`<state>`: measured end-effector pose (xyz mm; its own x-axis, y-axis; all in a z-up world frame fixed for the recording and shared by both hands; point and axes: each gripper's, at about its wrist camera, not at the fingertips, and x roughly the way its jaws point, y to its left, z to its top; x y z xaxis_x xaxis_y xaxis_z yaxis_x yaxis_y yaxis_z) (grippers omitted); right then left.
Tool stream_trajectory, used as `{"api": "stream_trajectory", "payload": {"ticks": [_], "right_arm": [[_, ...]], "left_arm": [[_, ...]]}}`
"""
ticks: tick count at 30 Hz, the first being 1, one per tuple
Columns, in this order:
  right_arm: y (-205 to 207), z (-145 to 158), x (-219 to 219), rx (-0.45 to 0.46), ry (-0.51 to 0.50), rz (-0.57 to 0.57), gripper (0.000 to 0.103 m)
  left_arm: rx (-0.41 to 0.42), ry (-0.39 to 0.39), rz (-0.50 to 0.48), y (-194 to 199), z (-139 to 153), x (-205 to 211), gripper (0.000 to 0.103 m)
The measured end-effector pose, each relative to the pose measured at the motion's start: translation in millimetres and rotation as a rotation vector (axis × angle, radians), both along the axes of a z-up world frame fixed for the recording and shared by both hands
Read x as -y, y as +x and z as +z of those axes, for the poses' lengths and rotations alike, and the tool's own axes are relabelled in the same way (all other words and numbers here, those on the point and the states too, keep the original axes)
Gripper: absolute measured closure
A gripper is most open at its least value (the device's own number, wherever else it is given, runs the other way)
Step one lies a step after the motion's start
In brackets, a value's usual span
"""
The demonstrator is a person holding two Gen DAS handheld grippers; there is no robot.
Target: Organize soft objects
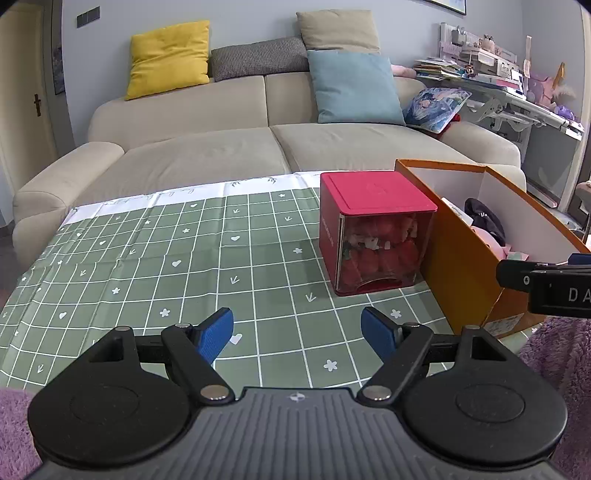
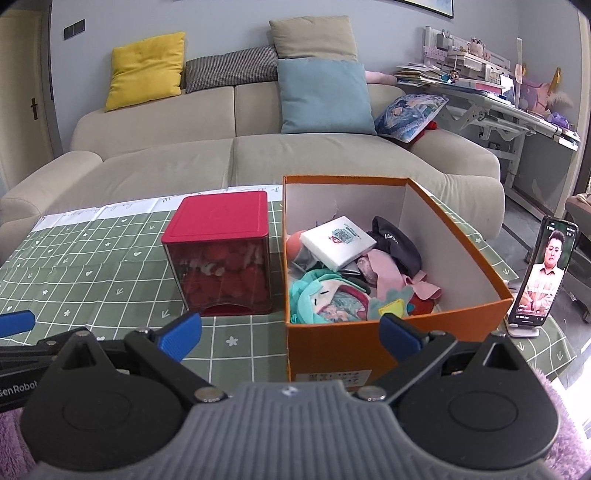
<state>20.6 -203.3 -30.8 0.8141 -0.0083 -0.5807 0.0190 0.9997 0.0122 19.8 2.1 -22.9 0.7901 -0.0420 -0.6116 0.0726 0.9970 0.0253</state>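
Soft things lie heaped in the orange box [image 2: 399, 332], open-topped, on the table [image 2: 92, 266]: a teal plush doll [image 2: 325, 295] at the near side, a pink cloth [image 2: 384, 269] in the middle, a dark cap [image 2: 399, 240] toward the back, and a white packet [image 2: 338, 242] resting tilted on top of the heap. Just left of the box, close beside it (cannot tell if touching), stands a red tin [image 2: 221, 254] with a clear front and red pieces inside, lid on. A phone [image 2: 545, 273] stands upright on a stand to the right of the box, screen lit. Table covered by a green checked cloth [image 1: 184, 258]. Right tongs [image 2: 291, 338] spread wide, nothing between the pads, hovering at the near wall of the box. Left tongs [image 1: 297, 332] also spread wide and empty, over bare cloth, in front and to the left of the red tin. Purple fuzzy fabric [image 1: 561, 354] at the lower edges of both wrist views. Behind the table a beige sofa [image 1: 221, 147] with yellow [image 1: 168, 57], grey [image 1: 258, 57], tan [image 1: 338, 29] and blue cushions [image 1: 354, 86]
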Motion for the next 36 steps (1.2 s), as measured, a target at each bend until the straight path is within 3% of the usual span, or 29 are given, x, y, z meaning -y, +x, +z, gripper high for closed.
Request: {"api": "stream_trajectory", "payload": {"ticks": [36], "right_arm": [[1.9,-1.7,0.9,0.000,0.007,-0.006,0.003]], "left_arm": [[0.000,0.027,0.000,-2.0,1.1,0.7,0.011]]}}
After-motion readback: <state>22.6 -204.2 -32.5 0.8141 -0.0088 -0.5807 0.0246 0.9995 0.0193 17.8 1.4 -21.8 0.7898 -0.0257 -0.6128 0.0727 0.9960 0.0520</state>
